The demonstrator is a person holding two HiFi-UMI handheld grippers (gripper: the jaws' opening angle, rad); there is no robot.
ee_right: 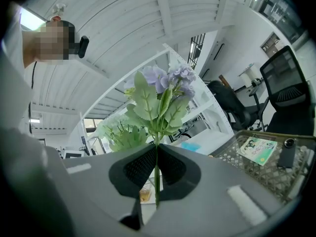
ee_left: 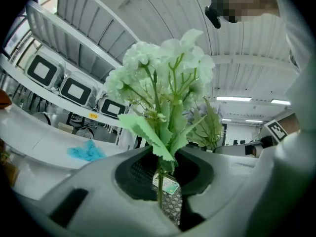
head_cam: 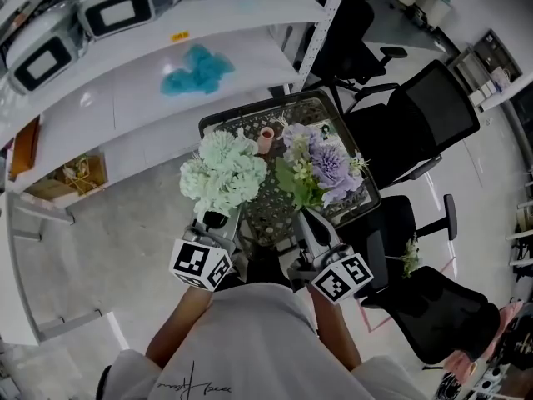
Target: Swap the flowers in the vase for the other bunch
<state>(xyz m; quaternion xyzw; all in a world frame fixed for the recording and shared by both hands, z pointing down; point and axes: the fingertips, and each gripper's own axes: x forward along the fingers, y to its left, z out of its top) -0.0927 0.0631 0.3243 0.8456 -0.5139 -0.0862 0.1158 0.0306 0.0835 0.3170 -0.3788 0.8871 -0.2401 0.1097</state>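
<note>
In the head view I hold one bunch in each gripper over a dark mesh table [head_cam: 350, 211]. My left gripper [head_cam: 218, 223] is shut on the stem of the pale mint-green bunch [head_cam: 221, 171]. In the left gripper view that green bunch [ee_left: 163, 78] stands upright, its stem pinched by the left gripper [ee_left: 160, 181]. My right gripper [head_cam: 310, 223] is shut on the purple bunch [head_cam: 326, 165]. The right gripper view has the purple bunch [ee_right: 165, 90] rising from the right gripper [ee_right: 156, 174]. A small pink vase [head_cam: 266, 138] stands on the table beyond both bunches, with no flowers in it.
Black office chairs [head_cam: 425, 115] crowd the table's right side. White curved shelves [head_cam: 125, 82] with boxy machines and a teal cloth [head_cam: 196, 69] run along the left. A printed card [ee_right: 256, 148] and a small dark object [ee_right: 287, 152] lie on the mesh top.
</note>
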